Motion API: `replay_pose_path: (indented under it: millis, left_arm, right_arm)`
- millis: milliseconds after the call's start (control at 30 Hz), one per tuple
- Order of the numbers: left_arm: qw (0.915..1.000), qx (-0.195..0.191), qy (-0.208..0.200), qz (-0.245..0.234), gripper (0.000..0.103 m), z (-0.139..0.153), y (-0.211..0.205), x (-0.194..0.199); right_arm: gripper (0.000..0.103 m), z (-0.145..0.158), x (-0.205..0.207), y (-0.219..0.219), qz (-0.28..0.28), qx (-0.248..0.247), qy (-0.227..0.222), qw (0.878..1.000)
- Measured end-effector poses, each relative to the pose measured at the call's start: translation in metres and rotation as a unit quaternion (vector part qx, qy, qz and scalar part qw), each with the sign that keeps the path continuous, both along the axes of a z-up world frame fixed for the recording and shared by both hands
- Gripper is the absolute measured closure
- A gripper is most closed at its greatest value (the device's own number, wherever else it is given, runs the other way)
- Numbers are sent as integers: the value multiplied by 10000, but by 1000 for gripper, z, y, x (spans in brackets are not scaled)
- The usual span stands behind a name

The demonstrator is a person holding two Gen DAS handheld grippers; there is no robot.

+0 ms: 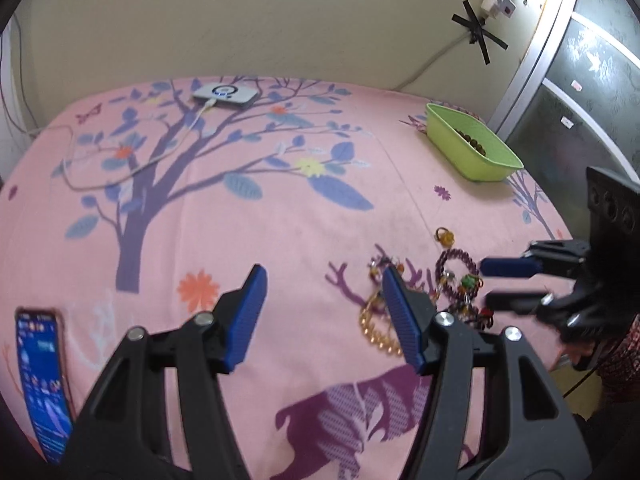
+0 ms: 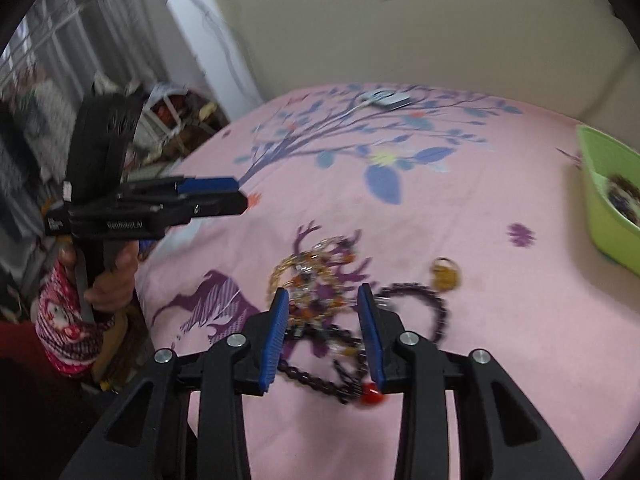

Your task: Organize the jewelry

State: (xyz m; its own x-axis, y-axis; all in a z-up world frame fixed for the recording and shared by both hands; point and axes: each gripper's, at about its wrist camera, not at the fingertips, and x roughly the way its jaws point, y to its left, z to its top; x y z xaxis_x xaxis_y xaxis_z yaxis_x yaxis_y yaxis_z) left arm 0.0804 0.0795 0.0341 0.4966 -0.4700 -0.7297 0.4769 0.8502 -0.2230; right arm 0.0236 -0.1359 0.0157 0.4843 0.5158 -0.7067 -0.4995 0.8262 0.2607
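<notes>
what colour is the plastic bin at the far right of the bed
Lime green; the rectangular plastic bin shows best in the left wrist view.

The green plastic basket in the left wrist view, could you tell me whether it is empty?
No, the green plastic basket already holds dark brown beads along its inner wall.

The middle of the pink bedsheet (image 1: 304, 216) lies bare and passable. The jewelry pile (image 2: 320, 300) crowds the near edge, the green tray (image 1: 472, 148) blocks the far right corner, a phone (image 1: 42, 376) the left edge, a cabled white device (image 1: 226, 96) the back.
</notes>
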Motion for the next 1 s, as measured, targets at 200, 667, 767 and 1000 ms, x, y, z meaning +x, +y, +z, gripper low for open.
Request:
replay_pose_path:
  millis: [200,667,767,1000]
  left_arm:
    - [9998,-58,-30,-164,45,-5,8,-10]
    - [9983,-265,-164,-500,45,9,-9,-10]
    - [9966,-274,-348,-701,39,23,-27,-13]
    - [9856,-280,-838,-1439,21,50,-88,-25]
  right_arm:
    - [94,-25,9,37,255,-724,103,9970]
    - [103,25,25,-5,-62,87,168,9998]
    - [103,44,26,-17,-199,326,53,9993]
    - [103,90,20,-45,-483,657,-484,9955]
